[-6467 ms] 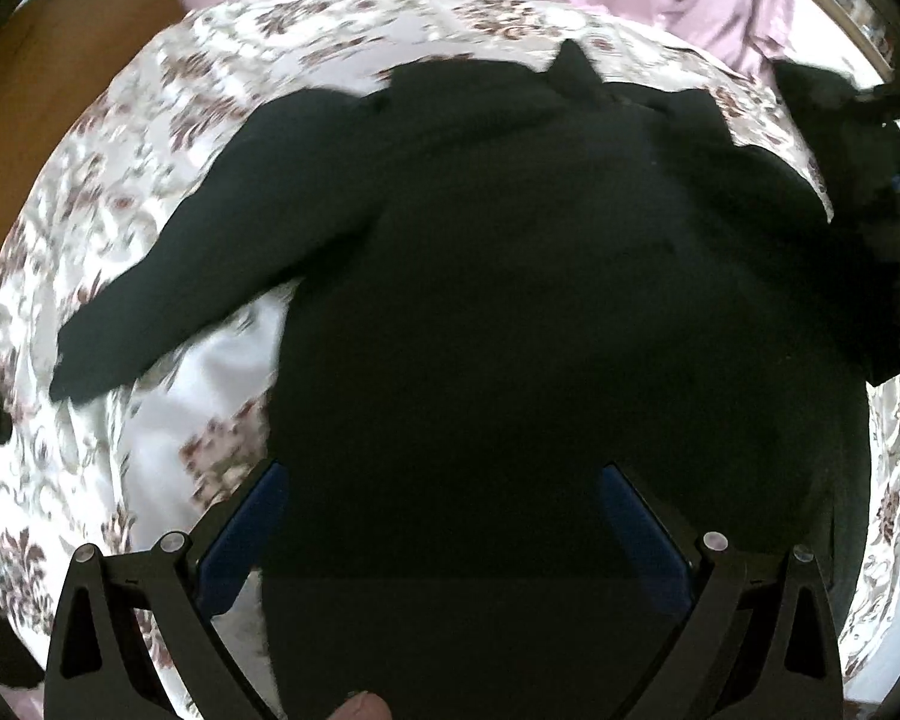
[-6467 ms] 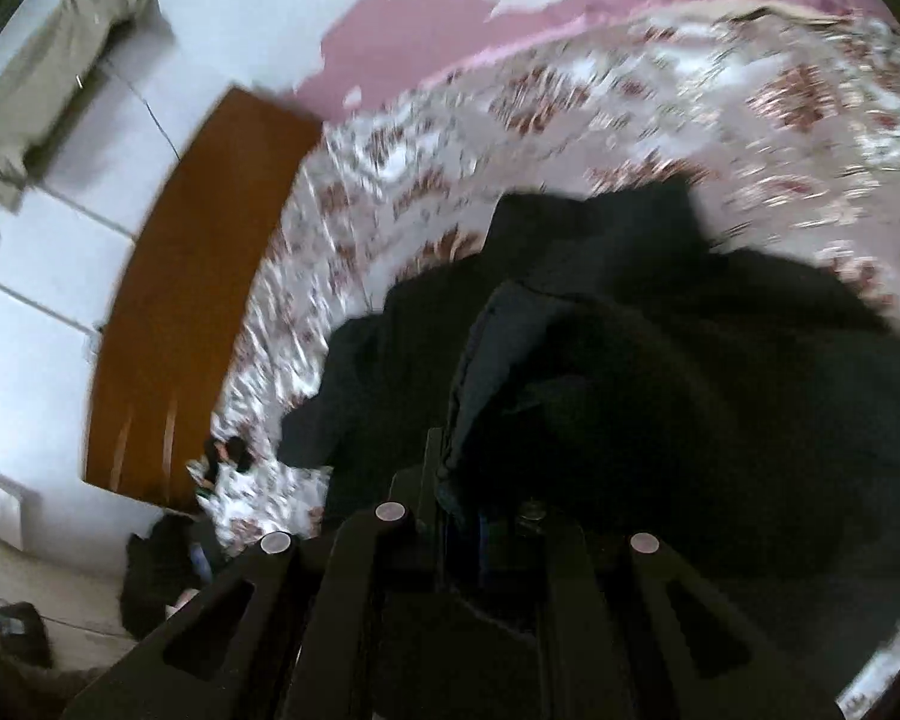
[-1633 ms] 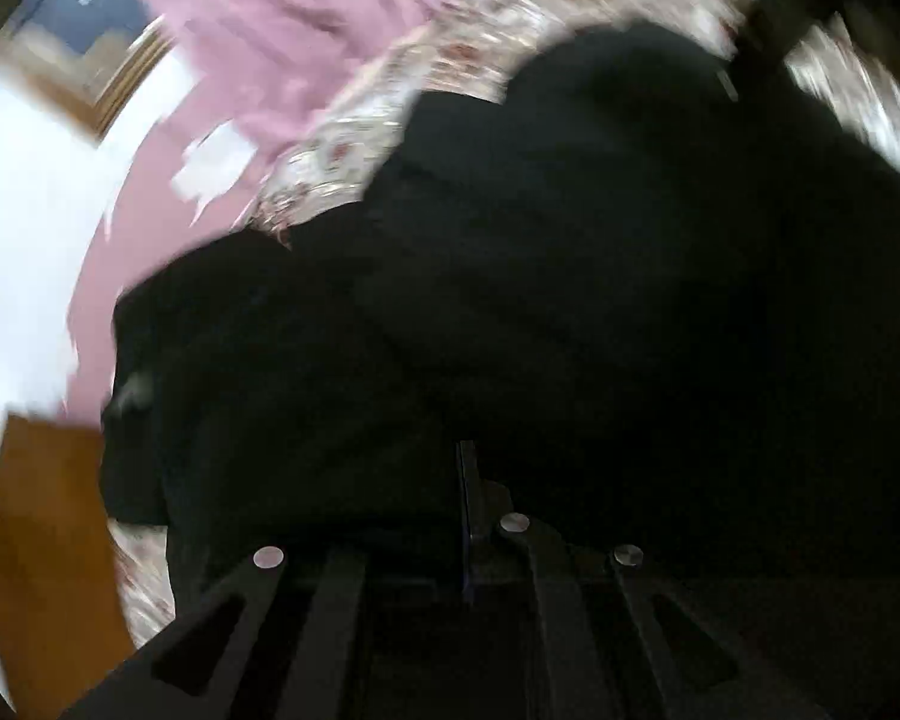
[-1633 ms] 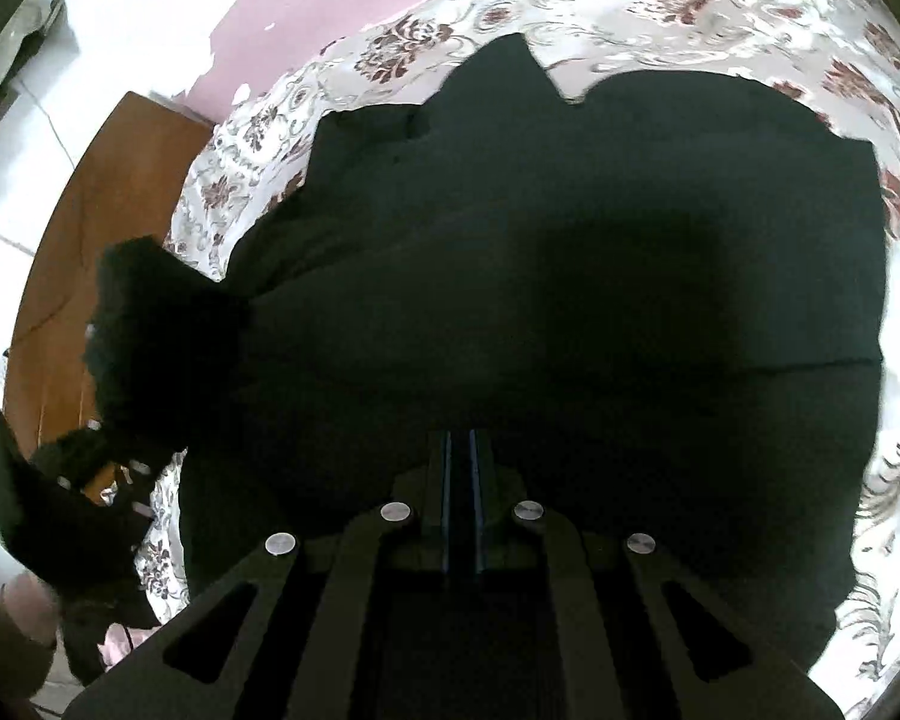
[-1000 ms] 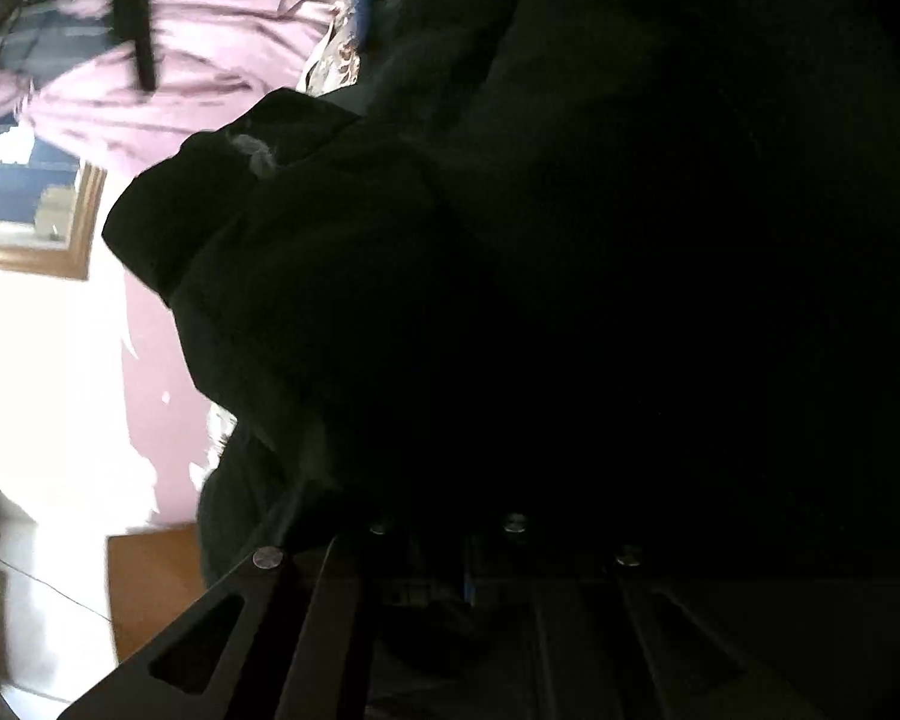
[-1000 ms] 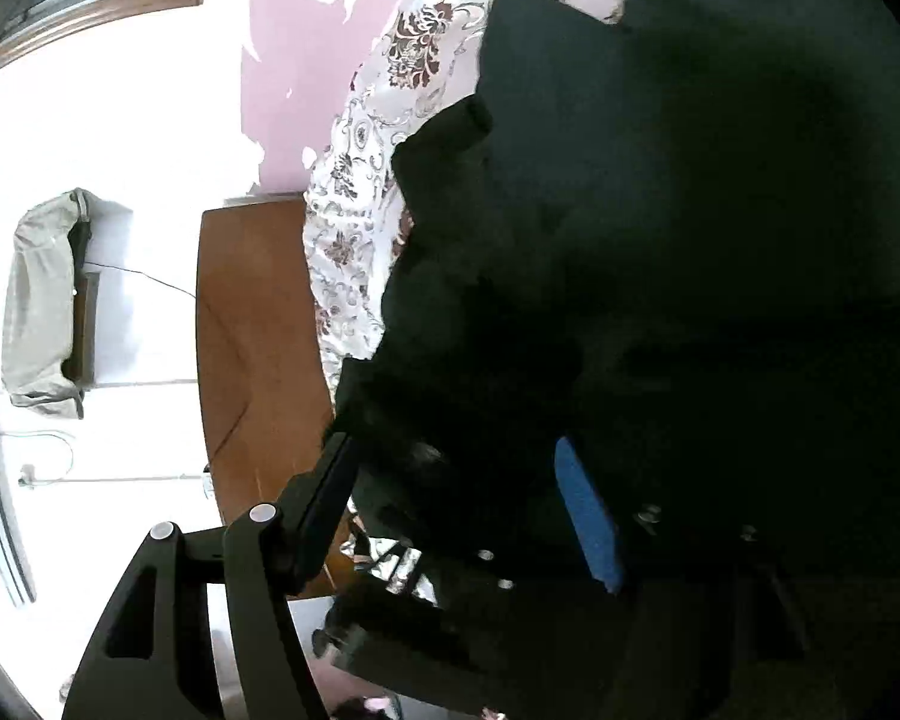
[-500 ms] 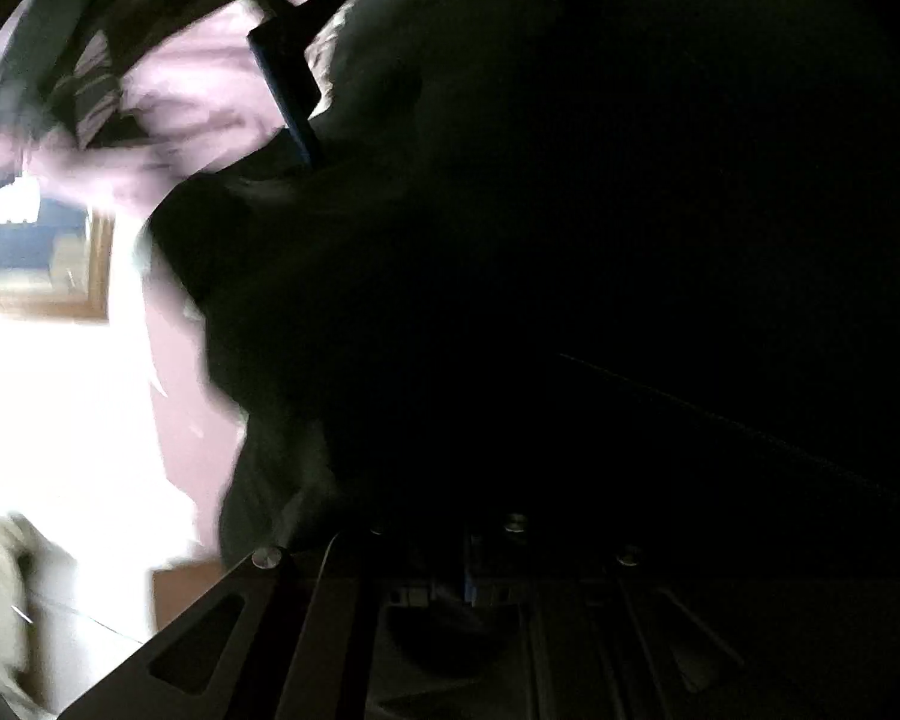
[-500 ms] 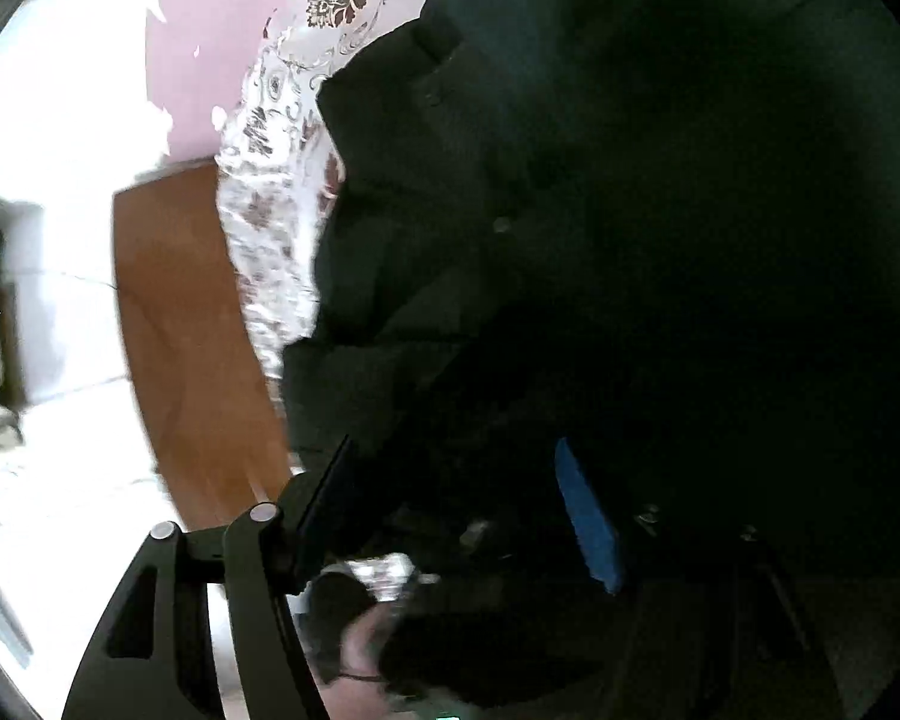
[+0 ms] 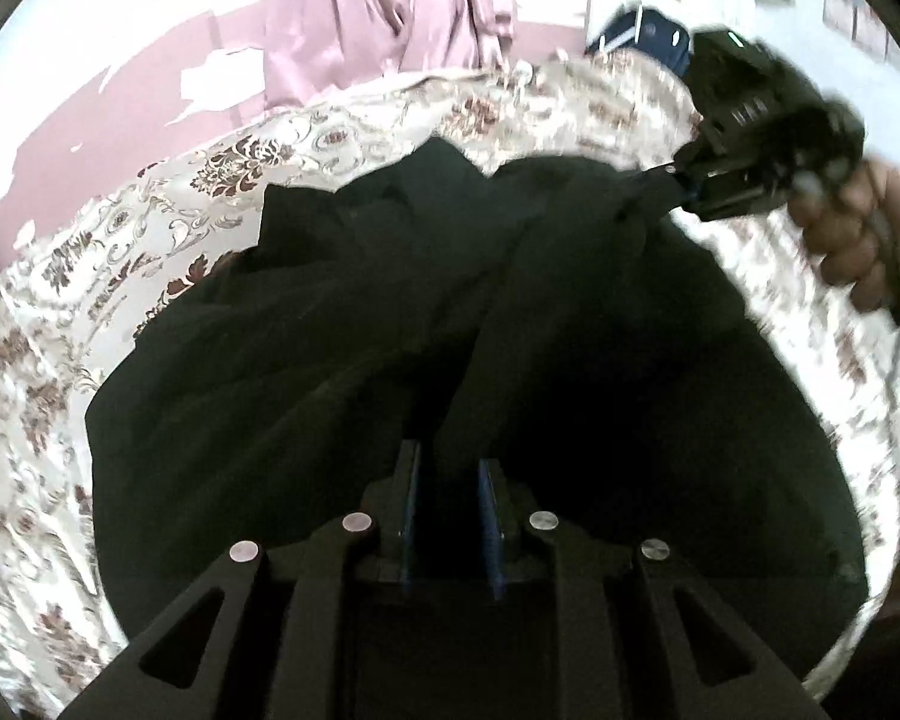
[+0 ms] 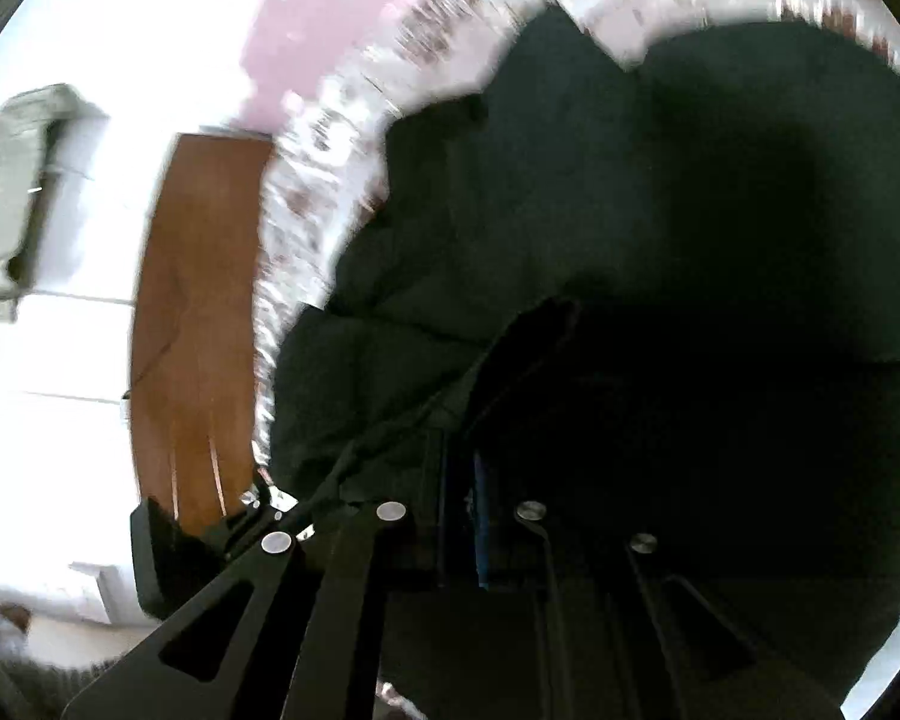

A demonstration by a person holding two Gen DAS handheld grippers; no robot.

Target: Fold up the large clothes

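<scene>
A large black garment [image 9: 342,348] lies partly folded on a floral bedspread [image 9: 168,222]. My left gripper [image 9: 448,468] is shut on a bunched fold of it, near its lower edge. My right gripper [image 9: 687,183] shows in the left wrist view at the upper right, held by a hand, shut on the garment's far corner and pulling it taut. In the right wrist view my right gripper [image 10: 459,468] is closed on dark cloth of the garment [image 10: 630,210]. The left gripper's tip [image 10: 258,501] shows at the lower left there.
A pink curtain [image 9: 384,12] and a peeling pink wall [image 9: 120,114] stand behind the bed. A brown wooden headboard [image 10: 198,324] is at the left. A grey cloth [image 10: 12,198] hangs on the white wall. A blue bag [image 9: 648,36] sits past the bed's far edge.
Both grippers have swung with the cloth. The left view went from near-black cloth close up to the whole garment on the bed. My right gripper, open half a second ago, is shut on cloth.
</scene>
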